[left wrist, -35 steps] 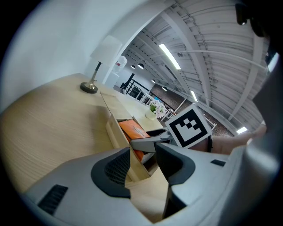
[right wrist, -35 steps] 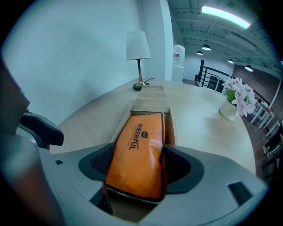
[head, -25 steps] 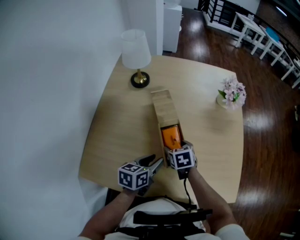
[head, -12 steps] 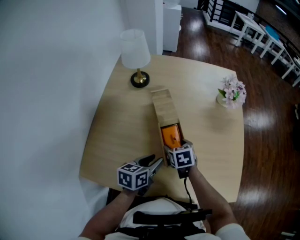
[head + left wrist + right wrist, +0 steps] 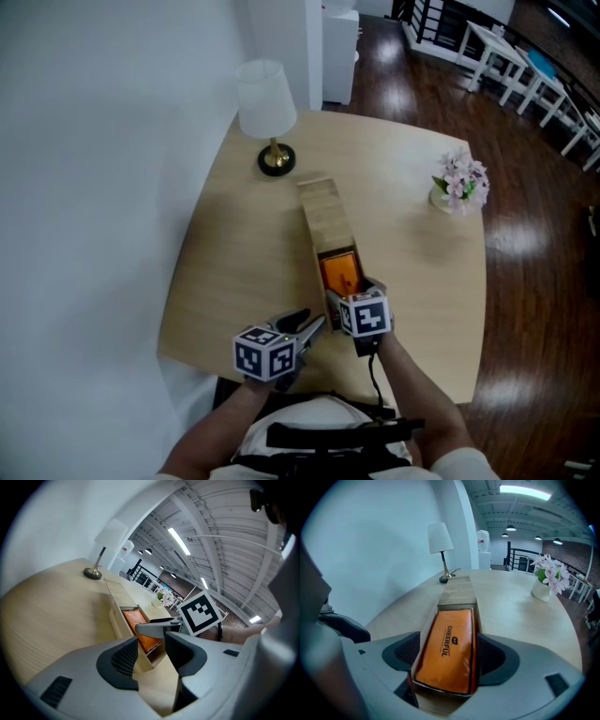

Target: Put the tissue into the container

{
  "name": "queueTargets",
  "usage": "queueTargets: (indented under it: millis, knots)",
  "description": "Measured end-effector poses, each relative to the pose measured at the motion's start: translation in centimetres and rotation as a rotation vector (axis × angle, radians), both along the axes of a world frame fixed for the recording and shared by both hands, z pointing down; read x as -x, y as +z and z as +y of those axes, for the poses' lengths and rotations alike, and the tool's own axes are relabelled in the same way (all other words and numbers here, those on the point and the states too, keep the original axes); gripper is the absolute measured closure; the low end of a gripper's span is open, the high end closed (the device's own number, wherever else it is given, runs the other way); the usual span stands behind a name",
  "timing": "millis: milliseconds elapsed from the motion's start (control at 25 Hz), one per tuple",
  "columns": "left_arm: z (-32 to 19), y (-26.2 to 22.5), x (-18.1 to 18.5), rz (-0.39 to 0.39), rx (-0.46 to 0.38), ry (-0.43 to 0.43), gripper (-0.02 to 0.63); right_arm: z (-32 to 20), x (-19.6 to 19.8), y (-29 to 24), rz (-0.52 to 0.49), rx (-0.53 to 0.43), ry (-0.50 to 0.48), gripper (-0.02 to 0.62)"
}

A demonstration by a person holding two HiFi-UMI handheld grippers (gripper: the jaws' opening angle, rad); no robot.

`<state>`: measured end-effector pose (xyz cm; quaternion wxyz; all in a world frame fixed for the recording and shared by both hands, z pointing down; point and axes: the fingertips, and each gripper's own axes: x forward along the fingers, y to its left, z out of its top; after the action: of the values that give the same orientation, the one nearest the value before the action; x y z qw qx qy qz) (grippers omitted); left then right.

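Note:
An orange tissue pack (image 5: 447,651) lies inside the near, uncovered end of a long wooden container (image 5: 457,592) on the table. A sliding wooden lid covers the container's far half (image 5: 322,214). My right gripper (image 5: 447,657) straddles the container's near end, one pad on each side of it. Its jaws are opening, with the pack and the box walls between them and the pads not pressing on either. In the head view the right gripper (image 5: 351,294) sits just behind the pack (image 5: 339,272). My left gripper (image 5: 314,324) hovers open and empty to the left of the container's near end (image 5: 123,620).
A white-shaded lamp (image 5: 265,112) stands at the table's far left. At the far right of the table is a small vase of pink flowers (image 5: 457,183). The table's front edge (image 5: 422,389) runs just below the grippers. White chairs (image 5: 525,66) stand on the dark floor beyond.

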<state>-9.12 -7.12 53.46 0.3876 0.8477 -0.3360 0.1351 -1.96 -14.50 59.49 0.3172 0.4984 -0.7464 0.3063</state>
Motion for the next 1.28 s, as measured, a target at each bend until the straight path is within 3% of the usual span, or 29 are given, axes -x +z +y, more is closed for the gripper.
queueTargets:
  millis: [120,360,560,880,960,1280]
  knots:
    - [-0.1,-0.4,-0.1,0.005,-0.015,-0.003,0.422,0.2,-0.5,-0.7,-0.011,-0.014,0.001,0.213]
    - [-0.2,-1.9,-0.9,0.022,-0.068,0.020,0.516,1.0,-2.0,-2.7,-0.036,-0.055,-0.006,0.213]
    - [0.4,-4.3,-2.5,0.071,-0.111,0.061,0.548,2.2,-4.4,-5.0,-0.051,-0.102,-0.003,0.223]
    - [0.9,-7.4,-5.4,0.093,-0.159,0.115,0.571,3.7,-8.7,-7.8,-0.027,-0.173,0.047,0.336]
    - [1.2,-7.9,-6.0,0.096,-0.166,0.124,0.574,4.2,-9.9,-8.5,-0.020,-0.195,0.069,0.396]
    - [2.4,-10.3,-7.6,0.070,-0.207,0.175,0.592,6.6,-13.1,-12.3,-0.043,-0.277,0.120,0.488]
